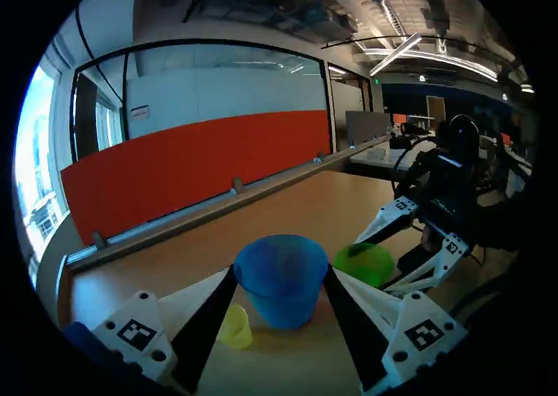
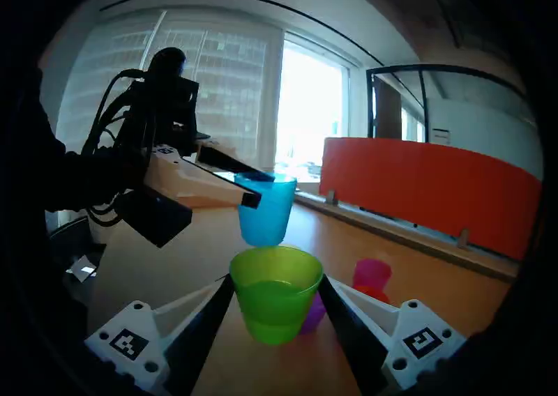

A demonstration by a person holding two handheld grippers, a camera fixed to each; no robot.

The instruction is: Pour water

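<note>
A blue cup [image 1: 282, 280] is upright between the fingers of my left gripper [image 1: 280, 283], which is shut on it, lifted above the wooden table [image 1: 307, 208]. The right gripper view shows that same blue cup [image 2: 265, 208] held in the air by the left gripper [image 2: 247, 190]. My right gripper [image 2: 275, 295] is shut on a green cup [image 2: 275, 301] with green liquid in its lower part. In the left gripper view the green cup [image 1: 364, 263] sits in the right gripper [image 1: 380, 253], just right of the blue cup and slightly lower.
A small yellow cup [image 1: 236, 326] stands on the table below the blue cup. A pink cup [image 2: 371, 277] and a purple cup [image 2: 314, 314] stand on the table behind the green one. An orange partition [image 1: 202, 159] runs along the table's far edge. A person's sleeve [image 2: 49, 180] is at left.
</note>
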